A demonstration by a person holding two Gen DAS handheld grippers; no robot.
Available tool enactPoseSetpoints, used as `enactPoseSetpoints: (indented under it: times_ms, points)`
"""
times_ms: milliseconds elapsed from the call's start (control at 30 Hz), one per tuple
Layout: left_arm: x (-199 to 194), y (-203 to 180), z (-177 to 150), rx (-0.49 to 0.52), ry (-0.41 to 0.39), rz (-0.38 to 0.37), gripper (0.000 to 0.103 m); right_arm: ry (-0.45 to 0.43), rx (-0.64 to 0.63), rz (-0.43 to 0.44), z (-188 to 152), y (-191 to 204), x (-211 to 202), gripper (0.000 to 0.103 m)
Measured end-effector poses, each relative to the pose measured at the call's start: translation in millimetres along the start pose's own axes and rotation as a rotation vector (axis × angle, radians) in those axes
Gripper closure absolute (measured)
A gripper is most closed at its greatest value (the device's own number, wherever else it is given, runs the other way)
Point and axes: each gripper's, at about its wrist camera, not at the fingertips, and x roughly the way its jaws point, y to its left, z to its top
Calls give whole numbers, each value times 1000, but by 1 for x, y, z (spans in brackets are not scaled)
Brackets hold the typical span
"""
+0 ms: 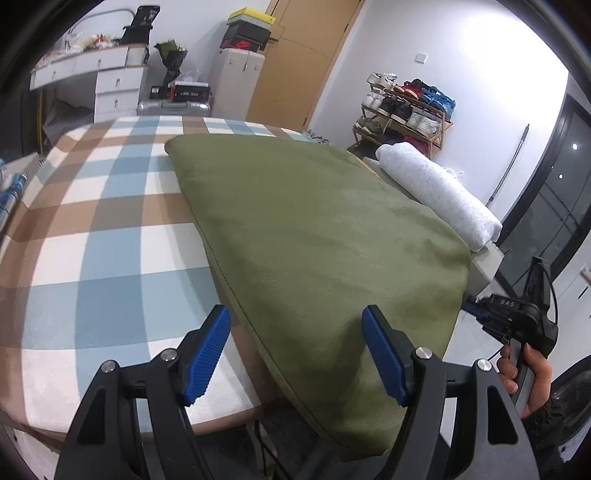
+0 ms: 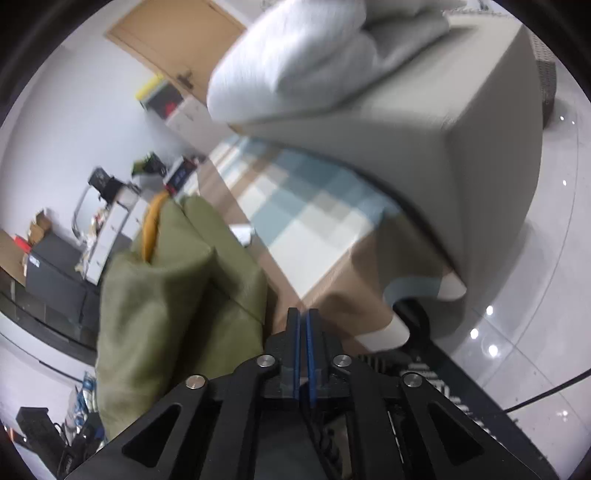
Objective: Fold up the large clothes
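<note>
A folded olive green cloth (image 1: 314,229) lies on a bed covered in a blue, white and brown check (image 1: 110,221), and its near corner hangs over the front edge. My left gripper (image 1: 295,314) is open and straddles that corner's left seam, its pads apart from the fabric. The right gripper (image 1: 476,306), held by a hand (image 1: 532,376), sits at the cloth's right edge. In the blurred right wrist view my right gripper (image 2: 303,312) is shut with nothing visible between the pads, and the green cloth (image 2: 155,295) bulges to its left.
A rolled light grey garment (image 1: 436,192) rests on a grey padded block (image 2: 461,147) beside the bed. A shoe rack (image 1: 406,107), white drawers (image 1: 118,88) and stacked boxes (image 1: 247,33) line the far wall. Shiny tiled floor (image 2: 517,350) lies to the right.
</note>
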Motion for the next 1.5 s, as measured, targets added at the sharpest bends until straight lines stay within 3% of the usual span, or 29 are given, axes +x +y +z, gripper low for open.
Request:
enactPoseSetpoints:
  times_ms: [67, 133, 233, 300, 367, 500, 767, 867, 967, 1233, 1267, 1333, 1400, 1500]
  points:
    - [4, 2, 4, -26, 9, -28, 34, -44, -54, 44, 8, 11, -9, 74]
    - [12, 5, 8, -59, 20, -65, 34, -67, -109, 96, 16, 25, -14, 47]
    - [20, 10, 18, -110, 31, -70, 33, -71, -210, 158, 28, 54, -12, 37]
    - [23, 12, 23, -124, 35, -66, 33, -53, -258, 176, 34, 63, -2, 25]
    - [25, 15, 27, -137, 33, -57, 33, -16, -278, 185, 38, 69, 17, 25]
    - [28, 21, 29, -160, 29, -32, 33, 76, -307, 152, 28, 76, 48, 51]
    - [22, 40, 22, -159, 54, -35, 32, 187, -371, 201, -9, 78, 31, 51]
    - [15, 47, 24, -157, 61, -32, 32, 273, -415, 275, -25, 82, 20, 51]
    - [13, 53, 24, -184, 78, -24, 32, 231, -435, 224, -21, 81, 12, 44]
    - [14, 53, 22, -208, 79, -34, 32, 179, -363, 169, 8, 77, 35, 46]
    - [14, 54, 22, -210, 79, -34, 32, 169, -362, 171, 9, 80, 40, 49]
    - [13, 54, 22, -211, 81, -34, 32, 141, -372, 163, 9, 86, 47, 74]
    - [11, 53, 22, -207, 83, -31, 32, 131, -404, 191, 10, 100, 49, 93]
    - [7, 52, 24, -199, 83, -32, 32, 20, -501, 228, 16, 130, 28, 97]
